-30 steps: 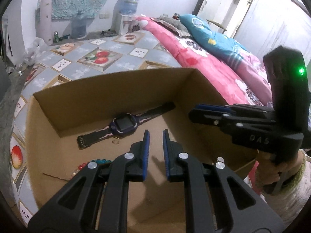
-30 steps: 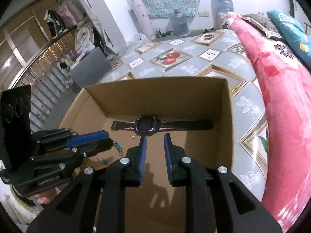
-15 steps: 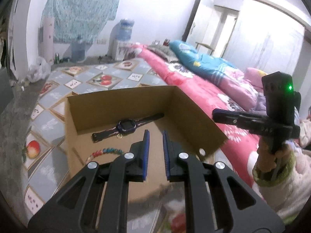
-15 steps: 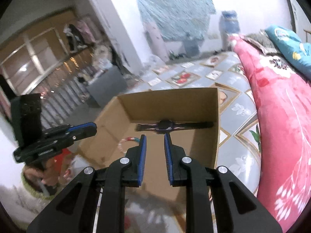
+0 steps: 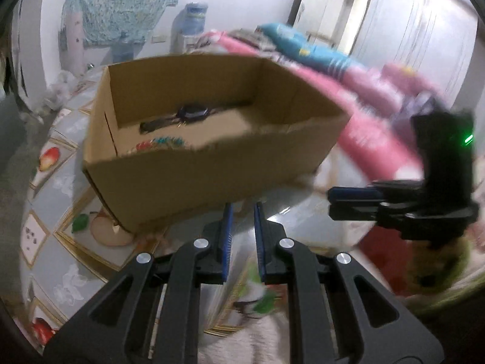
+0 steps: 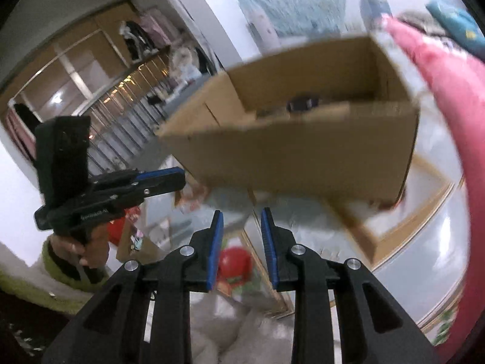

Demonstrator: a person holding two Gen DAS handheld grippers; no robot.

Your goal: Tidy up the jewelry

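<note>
Left wrist view: both tools have withdrawn from the cardboard box

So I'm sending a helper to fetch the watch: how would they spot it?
Find the open cardboard box on the fruit-patterned floor mat beside the pink bedding. Inside, along the far wall, lies the watch, dark-strapped with a dark face, unlike the colourful bead bracelet nearer the front.

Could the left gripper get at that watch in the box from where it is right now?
Probably not straight ahead: the left gripper sits low outside the cardboard box, whose near wall blocks the watch. The open top leaves a way over it.
</note>
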